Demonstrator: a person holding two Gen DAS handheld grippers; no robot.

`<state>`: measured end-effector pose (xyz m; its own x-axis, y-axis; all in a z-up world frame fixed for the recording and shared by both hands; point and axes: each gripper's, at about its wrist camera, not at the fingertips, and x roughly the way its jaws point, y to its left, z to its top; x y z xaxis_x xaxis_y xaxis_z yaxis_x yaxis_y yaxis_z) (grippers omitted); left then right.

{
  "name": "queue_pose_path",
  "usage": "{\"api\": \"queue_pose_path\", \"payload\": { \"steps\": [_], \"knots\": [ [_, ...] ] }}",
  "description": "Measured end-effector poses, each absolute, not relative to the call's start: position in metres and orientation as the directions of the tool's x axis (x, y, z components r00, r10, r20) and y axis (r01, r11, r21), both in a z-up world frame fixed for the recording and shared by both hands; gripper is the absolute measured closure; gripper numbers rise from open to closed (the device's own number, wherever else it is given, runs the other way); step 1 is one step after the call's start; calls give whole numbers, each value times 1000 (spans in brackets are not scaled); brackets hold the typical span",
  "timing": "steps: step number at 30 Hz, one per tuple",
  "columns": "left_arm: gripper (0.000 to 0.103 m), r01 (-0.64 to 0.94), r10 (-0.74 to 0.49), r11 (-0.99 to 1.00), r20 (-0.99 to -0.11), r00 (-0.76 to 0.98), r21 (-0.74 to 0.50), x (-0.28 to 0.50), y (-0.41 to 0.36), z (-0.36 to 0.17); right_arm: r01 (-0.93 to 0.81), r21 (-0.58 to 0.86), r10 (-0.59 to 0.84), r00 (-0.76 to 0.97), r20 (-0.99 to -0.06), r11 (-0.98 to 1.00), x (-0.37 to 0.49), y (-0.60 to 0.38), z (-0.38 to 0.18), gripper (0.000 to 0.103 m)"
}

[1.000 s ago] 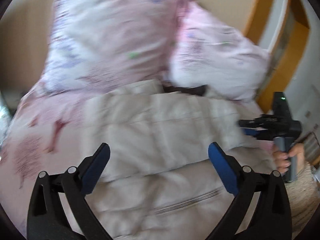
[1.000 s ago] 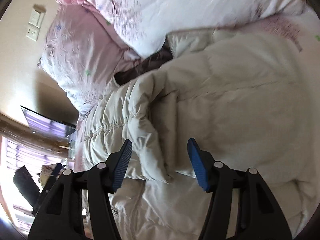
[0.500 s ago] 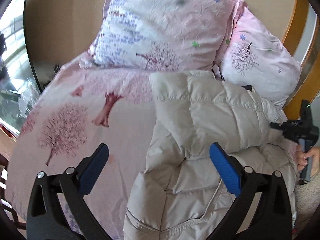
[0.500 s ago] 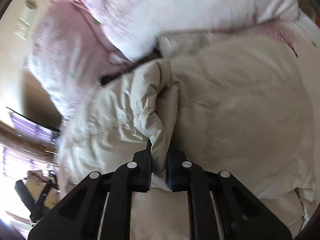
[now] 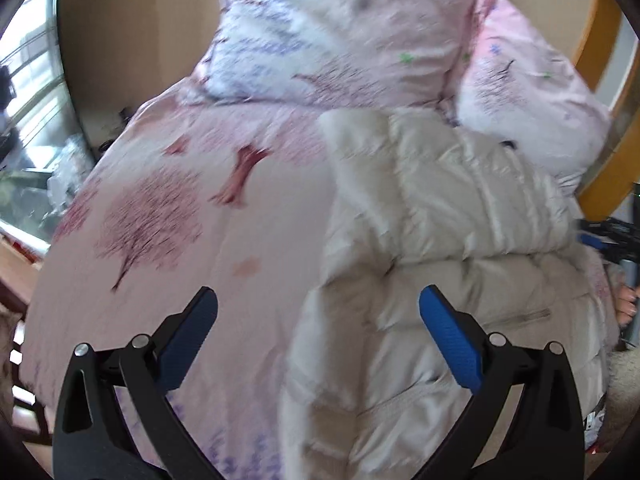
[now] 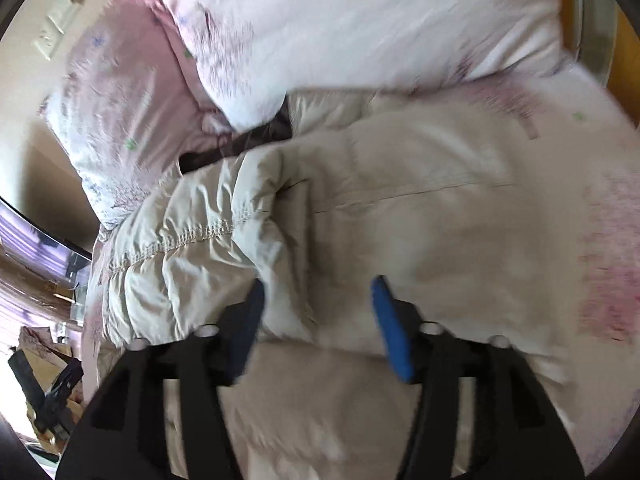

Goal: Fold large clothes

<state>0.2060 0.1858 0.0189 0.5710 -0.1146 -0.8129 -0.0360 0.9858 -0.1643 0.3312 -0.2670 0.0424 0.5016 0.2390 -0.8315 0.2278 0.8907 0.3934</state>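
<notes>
A cream quilted puffer jacket [image 5: 432,248] lies on the pink tree-print bedsheet [image 5: 192,216], one sleeve folded across its body [image 6: 208,248]. My left gripper [image 5: 318,304] hovers open above the jacket's left edge, with only bedsheet and jacket below its blue pads. My right gripper [image 6: 318,294] is over the folded sleeve; its jaws are opening, and the sleeve's end lies between them without the pads pressing on it. In the left wrist view the right gripper [image 5: 608,240] shows at the far right edge with a hand on it.
Two pink floral pillows [image 5: 360,36] [image 6: 360,20] lean at the head of the bed, a dark garment [image 6: 240,142] tucked under them. A wooden frame [image 5: 600,128] stands to the right, and a window with clutter [image 5: 28,128] to the left.
The right gripper closed on the sleeve's end half a second ago and has now let it go. The left gripper swung left, bringing the bare bedsheet into view, and stayed open.
</notes>
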Motion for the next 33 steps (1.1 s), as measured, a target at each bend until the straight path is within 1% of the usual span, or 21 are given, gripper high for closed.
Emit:
{"api": "queue_pose_path", "payload": {
  "steps": [1,3,5,8,11,14,18,20,22,25,26,28,29,30,33],
  "knots": [
    [2,-37,-115,986,-813,571,-165,202,189,18,228,393,231,518,-824,891,320,-274,48,31],
    [2,-45,-115,984,-808,578,-172,192,195,16,235,396,219,541,-812,888,295,-291,56,21],
    [2,-46,-126,981,-803,582,-187,183,200,14,237,407,223,550,-805,882,274,-303,58,17],
    [2,-33,-158,974,-775,612,-224,166,208,9,232,418,241,539,-807,878,246,-317,54,17],
    [2,-30,-189,966,-781,596,-256,155,214,2,243,427,260,509,-820,871,216,-329,44,17],
    [2,-14,-291,934,-781,553,-358,145,222,-9,279,466,293,489,-822,840,184,-346,32,17],
    [2,-20,-326,918,-783,530,-397,131,225,-18,328,535,326,517,-791,779,144,-372,24,17],
    [2,-21,-381,891,-772,509,-454,124,227,-25,347,584,360,531,-767,734,124,-385,16,17],
    [3,-28,-417,869,-762,496,-493,121,228,-30,380,603,367,533,-762,702,110,-397,8,17],
    [4,-35,-447,851,-758,475,-523,115,225,-37,407,655,418,532,-737,636,91,-411,-12,24],
    [6,-31,-460,845,-756,465,-533,114,223,-39,405,671,440,529,-726,620,88,-413,-16,29],
    [10,-18,-474,841,-752,458,-541,111,218,-39,400,704,484,525,-701,587,84,-414,-25,31],
    [14,-6,-497,830,-746,443,-557,109,214,-40,396,716,505,518,-691,574,82,-413,-31,35],
    [16,-3,-509,824,-743,435,-567,107,212,-41,396,724,519,512,-685,565,81,-412,-35,38],
    [18,17,-523,822,-744,414,-569,102,202,-41,369,765,576,505,-642,529,76,-409,-42,38]
  ]
}}
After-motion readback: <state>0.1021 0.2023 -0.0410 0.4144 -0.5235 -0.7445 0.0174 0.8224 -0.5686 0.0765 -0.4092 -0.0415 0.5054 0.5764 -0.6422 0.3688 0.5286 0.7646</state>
